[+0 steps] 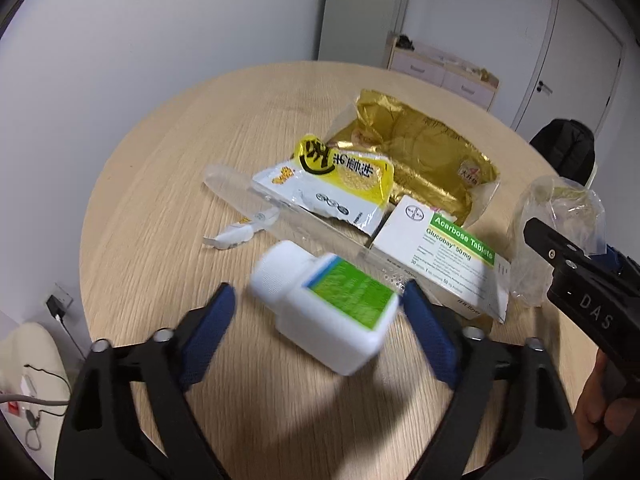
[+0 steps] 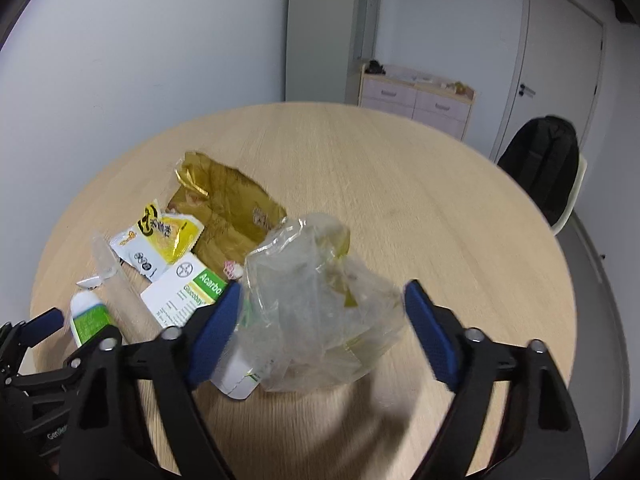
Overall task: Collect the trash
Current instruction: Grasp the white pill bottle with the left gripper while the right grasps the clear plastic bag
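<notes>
A: Where does the trash lie?

B: All on the round wooden table [image 1: 160, 184], gathered around the white Acarbose tablet box [image 1: 436, 256]. A gold foil bag [image 1: 424, 152] lies just behind the box, and a yellow-and-white snack wrapper [image 1: 336, 184] lies left of the box, overlapping the foil. A clear plastic strip [image 1: 236, 188] sits farther left of the box.

A: And the left gripper [image 1: 318, 308]?

B: Its blue pads stand wide. A white pill bottle with a green label [image 1: 328, 308] lies on its side between them, in front of the box. The right pad sits at the bottle's edge, the left pad is clear of it; I see no grip.

A: The right gripper [image 2: 322, 320]?

B: Also spread wide, around a crumpled clear plastic bag [image 2: 316, 300] lying to the right of the box and partly over it. The left pad is at the bag's edge, the right pad just off it. Whether either presses, I cannot tell.
</notes>
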Demonstrator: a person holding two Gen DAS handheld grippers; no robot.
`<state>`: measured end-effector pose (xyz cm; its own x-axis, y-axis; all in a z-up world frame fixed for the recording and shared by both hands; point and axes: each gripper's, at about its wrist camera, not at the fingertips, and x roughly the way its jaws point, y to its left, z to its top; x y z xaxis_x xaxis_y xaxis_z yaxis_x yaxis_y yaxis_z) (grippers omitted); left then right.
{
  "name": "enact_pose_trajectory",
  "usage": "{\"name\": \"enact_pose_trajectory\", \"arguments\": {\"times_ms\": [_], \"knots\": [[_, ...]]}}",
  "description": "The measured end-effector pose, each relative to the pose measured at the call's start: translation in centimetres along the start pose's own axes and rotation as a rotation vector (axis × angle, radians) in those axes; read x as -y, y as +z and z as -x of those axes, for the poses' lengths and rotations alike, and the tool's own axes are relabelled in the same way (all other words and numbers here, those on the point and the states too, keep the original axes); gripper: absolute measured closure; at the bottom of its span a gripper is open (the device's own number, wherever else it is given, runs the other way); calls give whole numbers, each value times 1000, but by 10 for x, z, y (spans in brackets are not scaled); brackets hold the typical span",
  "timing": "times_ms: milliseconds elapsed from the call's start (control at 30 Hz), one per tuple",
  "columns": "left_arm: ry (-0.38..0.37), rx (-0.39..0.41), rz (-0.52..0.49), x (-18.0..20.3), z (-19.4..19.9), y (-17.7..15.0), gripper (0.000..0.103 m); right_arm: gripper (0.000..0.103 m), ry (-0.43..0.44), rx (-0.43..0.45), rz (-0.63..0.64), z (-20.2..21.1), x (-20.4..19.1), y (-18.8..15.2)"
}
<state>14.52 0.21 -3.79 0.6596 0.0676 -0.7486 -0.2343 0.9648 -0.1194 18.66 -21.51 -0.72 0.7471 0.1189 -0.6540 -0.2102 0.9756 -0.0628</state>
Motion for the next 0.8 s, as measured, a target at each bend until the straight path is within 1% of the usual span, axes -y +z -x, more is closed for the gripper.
{"name": "enact_pose_trajectory", "arguments": {"times_ms": [33, 133, 200, 300, 333, 400, 433, 467, 500, 533, 633, 800], "knots": [[-7, 0, 1, 0, 1, 1, 23, 30, -1, 2, 0, -1, 0, -1], [4, 0, -8, 2, -1, 4, 22, 37, 5, 5, -12, -1, 1, -2], [6, -20, -10, 3, -5, 4, 23, 46, 9, 2, -17, -1, 2, -3], [6, -32, -11, 2, -8, 1, 26, 57, 9, 0, -21, 0, 3, -5], [3, -38, -13, 1, -8, -1, 29, 59, 9, 1, -21, 1, 3, -6], [1, -51, -17, 0, -10, -4, 33, 67, 8, 1, -17, 2, 2, -6], [-1, -56, -21, -1, -10, -6, 37, 69, 3, 1, -12, 2, 2, -6], [-2, -62, -28, 0, -11, -7, 45, 72, -1, 1, -10, 3, 2, -6], [3, -69, -42, 1, -11, -9, 50, 74, -5, 1, -9, 4, 2, -6], [6, -70, -52, 2, -11, -11, 62, 74, -8, 0, -9, 5, 2, -7], [-18, -73, -65, 4, -8, -14, 62, 76, -18, 2, -20, 9, 5, -8], [-19, -57, -82, 7, 1, -18, 62, 77, -32, 21, -43, 22, 10, -14]]}}
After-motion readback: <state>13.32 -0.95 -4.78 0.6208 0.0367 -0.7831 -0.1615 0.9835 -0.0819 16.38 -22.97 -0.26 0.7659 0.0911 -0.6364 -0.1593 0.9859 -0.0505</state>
